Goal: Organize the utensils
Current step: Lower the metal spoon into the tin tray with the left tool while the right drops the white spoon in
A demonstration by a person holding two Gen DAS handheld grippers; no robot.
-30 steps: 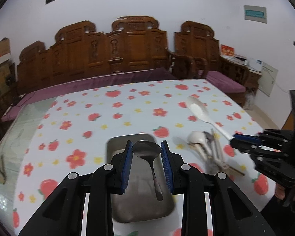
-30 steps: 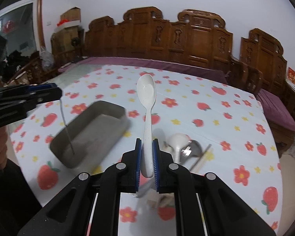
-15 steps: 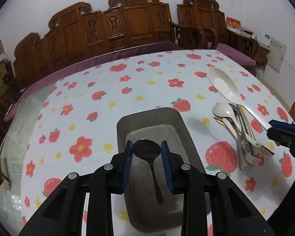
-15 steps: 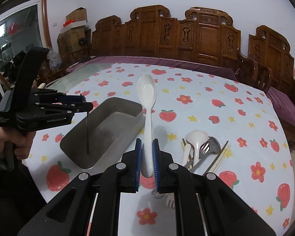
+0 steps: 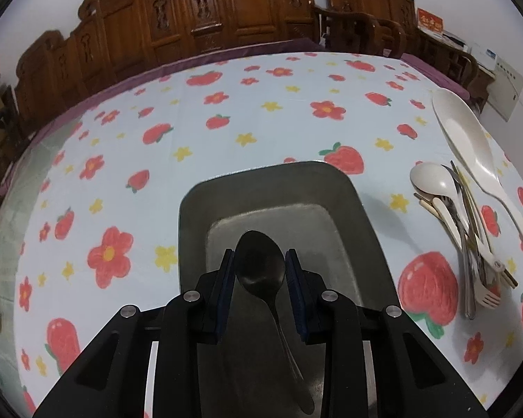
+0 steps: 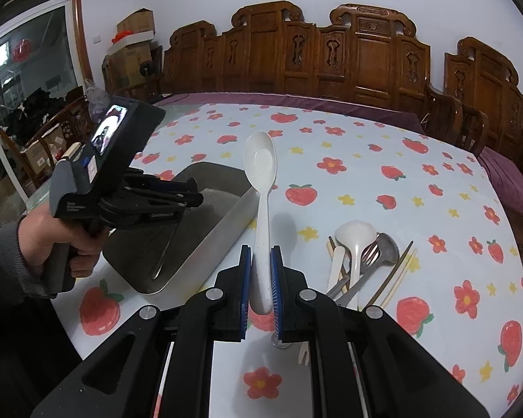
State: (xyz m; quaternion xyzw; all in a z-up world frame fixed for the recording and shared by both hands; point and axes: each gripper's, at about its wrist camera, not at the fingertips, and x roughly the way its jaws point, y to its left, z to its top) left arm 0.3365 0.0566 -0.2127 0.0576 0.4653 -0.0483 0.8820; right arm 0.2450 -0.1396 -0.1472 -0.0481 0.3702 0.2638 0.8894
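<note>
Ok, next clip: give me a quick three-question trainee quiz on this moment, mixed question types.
1. True or false: the metal spoon in the left gripper hangs with its handle down inside the metal tray.
2. What does the right gripper hold?
A. a fork
B. the large white spoon
C. chopsticks
3. Fill in: the pile of loose utensils lies on the ____ side of the tray in the right wrist view.

Key: 1 true; 2 B; 3 right.
</note>
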